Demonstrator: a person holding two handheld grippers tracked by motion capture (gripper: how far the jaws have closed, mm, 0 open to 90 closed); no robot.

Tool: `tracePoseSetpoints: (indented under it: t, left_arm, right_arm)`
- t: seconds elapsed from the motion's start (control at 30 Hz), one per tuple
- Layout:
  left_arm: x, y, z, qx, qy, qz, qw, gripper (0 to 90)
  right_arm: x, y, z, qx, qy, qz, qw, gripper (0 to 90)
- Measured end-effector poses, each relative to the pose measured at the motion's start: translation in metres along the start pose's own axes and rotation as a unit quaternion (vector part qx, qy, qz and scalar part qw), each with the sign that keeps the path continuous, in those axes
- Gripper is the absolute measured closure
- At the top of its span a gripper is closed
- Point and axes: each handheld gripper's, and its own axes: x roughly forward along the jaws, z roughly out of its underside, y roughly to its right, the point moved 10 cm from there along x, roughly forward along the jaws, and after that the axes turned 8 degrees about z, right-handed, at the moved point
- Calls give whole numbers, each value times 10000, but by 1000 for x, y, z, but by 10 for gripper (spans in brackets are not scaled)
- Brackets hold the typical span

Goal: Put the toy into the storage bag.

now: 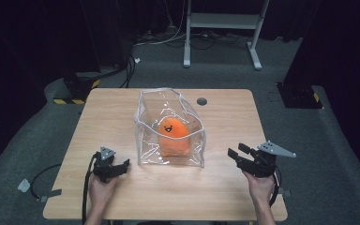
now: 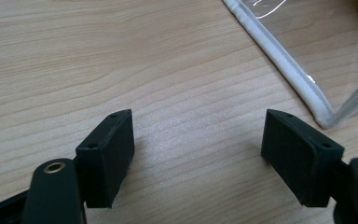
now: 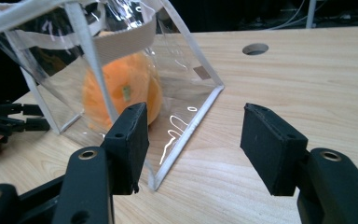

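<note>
Presently we logged one clear bag (image 1: 170,126) holding an orange plush toy (image 1: 174,137), standing on the counter (image 1: 225,187) between both released, empty grippers: right gripper (image 3: 193,142) had its near corner just ahead-left; left gripper (image 2: 198,156) had its edge ahead-right.

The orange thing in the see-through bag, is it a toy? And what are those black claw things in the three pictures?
Yes, it looks like a soft orange toy with a smiling face, sitting inside a clear plastic bag on a wooden table. The black claws are tools a person squeezes. The left hand-held gripper and the right hand-held gripper rest on either side of the bag. One picture looks down from above. The other two come from small cameras riding on each tool, looking out between its two black jaws. Both tools are open and hold nothing; the bag is untouched.
</note>
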Motion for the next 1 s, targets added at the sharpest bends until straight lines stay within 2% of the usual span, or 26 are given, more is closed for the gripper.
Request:
tracePoseSetpoints:
  t: [0.53,0.77,1.0]
  left_arm:
    - [0,0,0,4,-1,3,10000,253]
    - [0,0,0,2,2,4,10000,253]
    - [0,0,0,0,0,5,10000,253]
  right_arm:
    - [22,16,29,107,-366,312,9988,414]
    - [29,20,37,160,-441,395,9981,413]
    - [37,25,45,68,-596,552,9967,413]
